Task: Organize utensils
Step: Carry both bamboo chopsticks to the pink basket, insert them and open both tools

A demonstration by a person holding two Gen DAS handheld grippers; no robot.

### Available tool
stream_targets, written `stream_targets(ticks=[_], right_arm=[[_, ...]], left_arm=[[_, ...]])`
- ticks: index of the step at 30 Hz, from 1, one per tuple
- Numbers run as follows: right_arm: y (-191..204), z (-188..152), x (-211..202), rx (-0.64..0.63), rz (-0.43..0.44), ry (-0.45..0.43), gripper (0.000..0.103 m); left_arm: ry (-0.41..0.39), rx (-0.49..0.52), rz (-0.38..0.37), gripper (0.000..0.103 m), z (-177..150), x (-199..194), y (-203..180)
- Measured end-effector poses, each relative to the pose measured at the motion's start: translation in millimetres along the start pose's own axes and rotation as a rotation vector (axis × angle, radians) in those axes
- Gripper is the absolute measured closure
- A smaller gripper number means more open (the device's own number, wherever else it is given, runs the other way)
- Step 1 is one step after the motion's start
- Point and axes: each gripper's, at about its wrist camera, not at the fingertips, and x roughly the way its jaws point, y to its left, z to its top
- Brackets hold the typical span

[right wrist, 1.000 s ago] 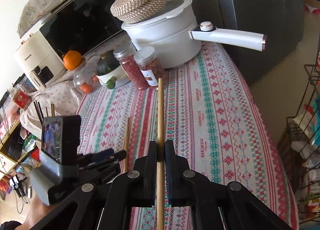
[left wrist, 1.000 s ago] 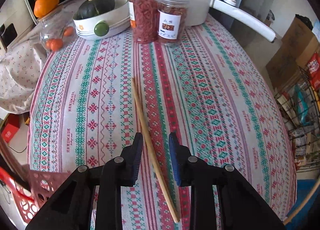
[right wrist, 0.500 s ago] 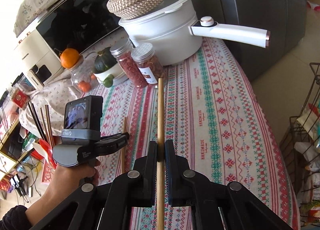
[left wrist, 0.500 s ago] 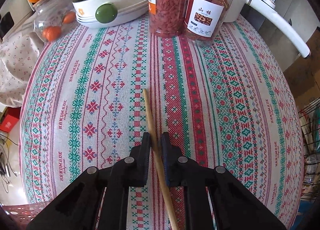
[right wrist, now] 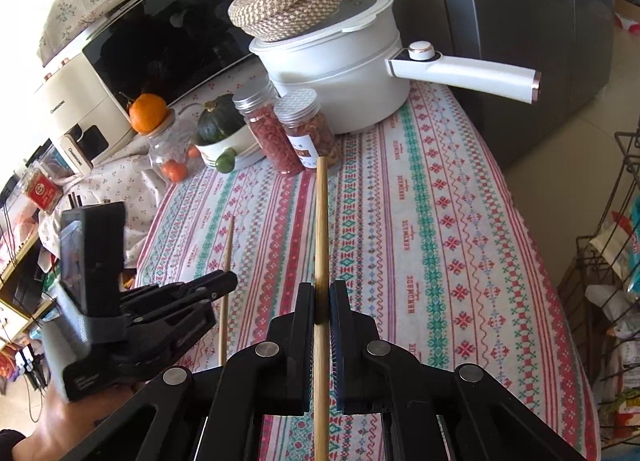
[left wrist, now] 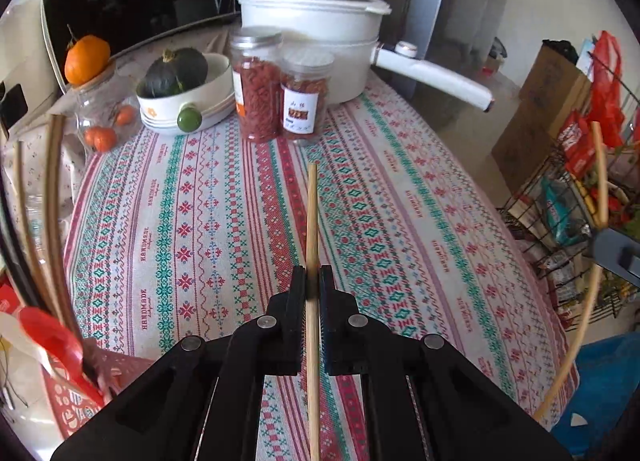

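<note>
Tablecloth (left wrist: pixel 400 221) below, both gripped chopsticks (left wrist: pixel 312 229) point forward.

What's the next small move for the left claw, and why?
Probably carry it left toward the red holder, where other chopsticks already stand. The left claw is shut on a chopstick lifted off the tablecloth, so the pickup looks done. The right claw holds its own chopstick.

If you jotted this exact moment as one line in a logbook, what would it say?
left gripper: shut on light wooden chopstick, lifted off table | right gripper: shut on darker bamboo chopstick | striped patterned tablecloth: no utensils
</note>
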Motion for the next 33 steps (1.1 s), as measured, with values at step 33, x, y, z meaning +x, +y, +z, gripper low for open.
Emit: stream_targets(ticks=[33], right_arm=[[123,-8,-55,-0.196,0.190,-0.298,0.097]], left_arm=[[-0.595,0.002,0.005,0.097,-45,-237,89]])
